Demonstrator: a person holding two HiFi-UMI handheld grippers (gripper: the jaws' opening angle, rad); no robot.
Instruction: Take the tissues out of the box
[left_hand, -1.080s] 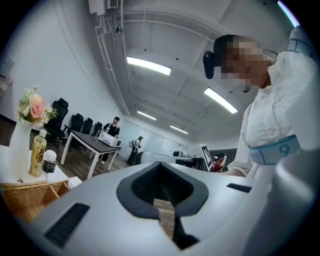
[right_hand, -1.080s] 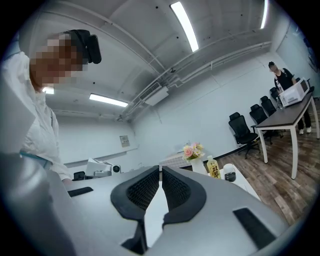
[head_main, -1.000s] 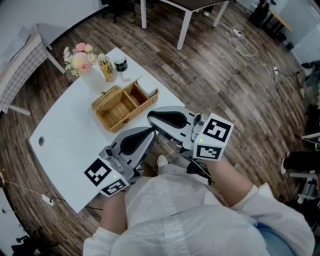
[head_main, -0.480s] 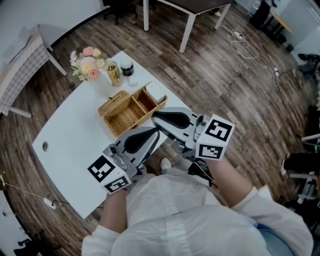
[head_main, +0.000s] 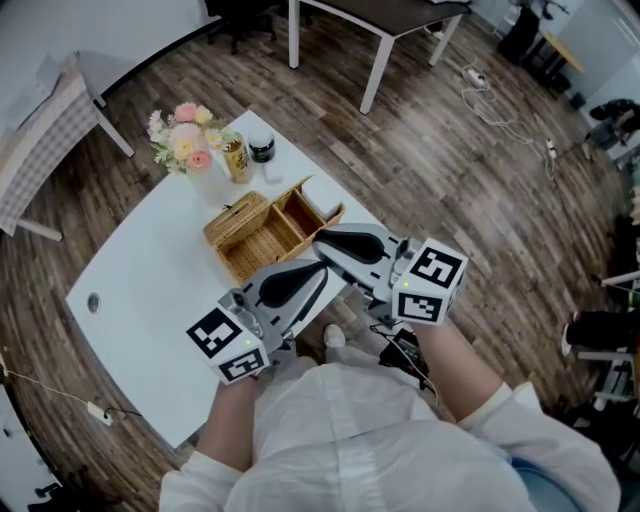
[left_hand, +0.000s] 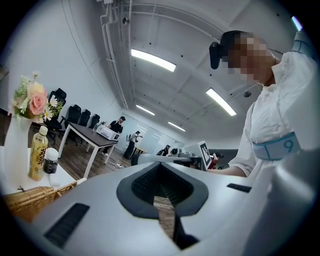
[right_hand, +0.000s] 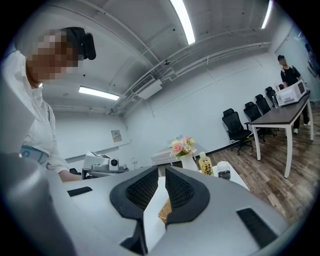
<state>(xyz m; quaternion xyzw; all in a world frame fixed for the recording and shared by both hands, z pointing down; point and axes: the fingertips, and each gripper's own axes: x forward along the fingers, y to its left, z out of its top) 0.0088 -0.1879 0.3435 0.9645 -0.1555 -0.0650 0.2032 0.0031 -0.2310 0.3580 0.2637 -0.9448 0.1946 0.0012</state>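
Note:
A wicker box stands on the white table, its lid swung open to the left. Something white shows at the far right end of the box; whether it is the tissues I cannot tell. My left gripper and right gripper hover side by side over the table's near edge, just short of the box. Both are shut with nothing between the pads. In the right gripper view a strip of the wicker box shows past the shut right gripper. The left gripper points past the table.
A vase of flowers, a yellow bottle and a small dark-lidded jar stand at the table's far corner behind the box. A dark desk on white legs stands beyond on the wood floor. People stand in the background.
In the head view the table and the wicker box have drawn nearer to both grippers. The grippers stay shut and side by side.

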